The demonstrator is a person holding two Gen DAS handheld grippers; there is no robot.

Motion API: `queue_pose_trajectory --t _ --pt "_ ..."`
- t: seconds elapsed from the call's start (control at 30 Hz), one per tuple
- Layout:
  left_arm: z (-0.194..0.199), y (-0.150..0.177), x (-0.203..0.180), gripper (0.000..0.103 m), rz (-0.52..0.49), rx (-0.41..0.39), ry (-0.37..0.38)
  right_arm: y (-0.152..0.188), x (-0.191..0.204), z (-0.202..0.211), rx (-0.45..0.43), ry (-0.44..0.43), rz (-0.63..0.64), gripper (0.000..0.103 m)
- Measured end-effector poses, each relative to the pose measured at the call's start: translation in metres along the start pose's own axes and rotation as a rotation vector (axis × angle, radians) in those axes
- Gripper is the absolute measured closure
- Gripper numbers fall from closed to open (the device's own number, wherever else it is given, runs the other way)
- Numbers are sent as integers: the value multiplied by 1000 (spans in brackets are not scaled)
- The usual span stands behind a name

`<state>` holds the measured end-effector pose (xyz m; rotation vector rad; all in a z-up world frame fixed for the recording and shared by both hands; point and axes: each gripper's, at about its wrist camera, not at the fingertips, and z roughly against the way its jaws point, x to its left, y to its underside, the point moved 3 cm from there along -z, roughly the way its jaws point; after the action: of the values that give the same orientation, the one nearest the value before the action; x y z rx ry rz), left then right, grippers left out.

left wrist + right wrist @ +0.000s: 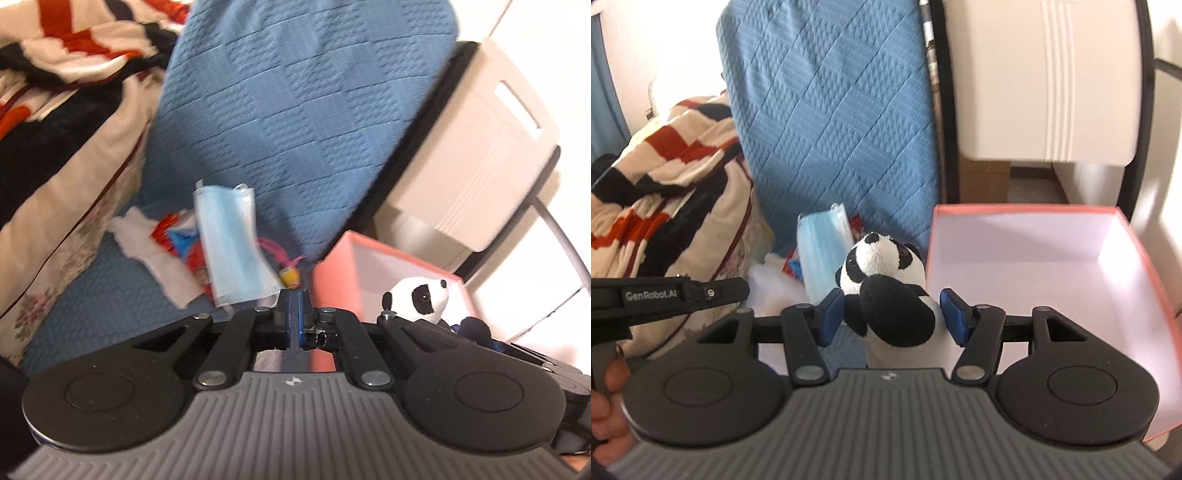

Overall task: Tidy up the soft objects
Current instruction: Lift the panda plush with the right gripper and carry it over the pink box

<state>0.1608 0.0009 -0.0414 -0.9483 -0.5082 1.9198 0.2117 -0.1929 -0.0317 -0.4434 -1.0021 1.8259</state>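
My left gripper (pixel 294 295) has its fingers clenched on an edge of the blue face mask (pixel 232 243), which hangs over the blue quilt (pixel 295 110). My right gripper (pixel 892 314) grasps the plush panda (pixel 886 284) between its pads. I'd carry both over the pink rim before letting go. The pink box (pixel 1015 212) at right looks empty inside.

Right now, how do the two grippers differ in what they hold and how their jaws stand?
The left gripper is shut, its pads almost touching, pinching a thin blue face mask by its edge. The right gripper stands about half open, its pads pressing a bulky panda plush by the body. Both hold something soft beside the pink box.
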Motion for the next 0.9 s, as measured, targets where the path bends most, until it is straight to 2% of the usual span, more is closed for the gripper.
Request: queue_pose_trajectory --t 0.27,0.37,0.53,0.73,0.83,0.9 --pt "5 -23 -62 99 -78 -41 39 -33 -33 28 -52 20 -16 43" --pt "-2 -23 -71 99 -89 -46 38 -38 -50 31 -53 41 -36 43" --pt "-30 -4 -55 98 -50 4 12 -30 -69 26 -24 61 -47 43" --pt "-73 35 -19 95 2 91 -68 -3 -85 11 34 63 -94 43" --pt "-90 53 0 86 38 117 -102 6 -94 6 50 70 -111 43" --pt "-98 64 8 75 30 123 -173 11 -100 5 59 76 -123 43"
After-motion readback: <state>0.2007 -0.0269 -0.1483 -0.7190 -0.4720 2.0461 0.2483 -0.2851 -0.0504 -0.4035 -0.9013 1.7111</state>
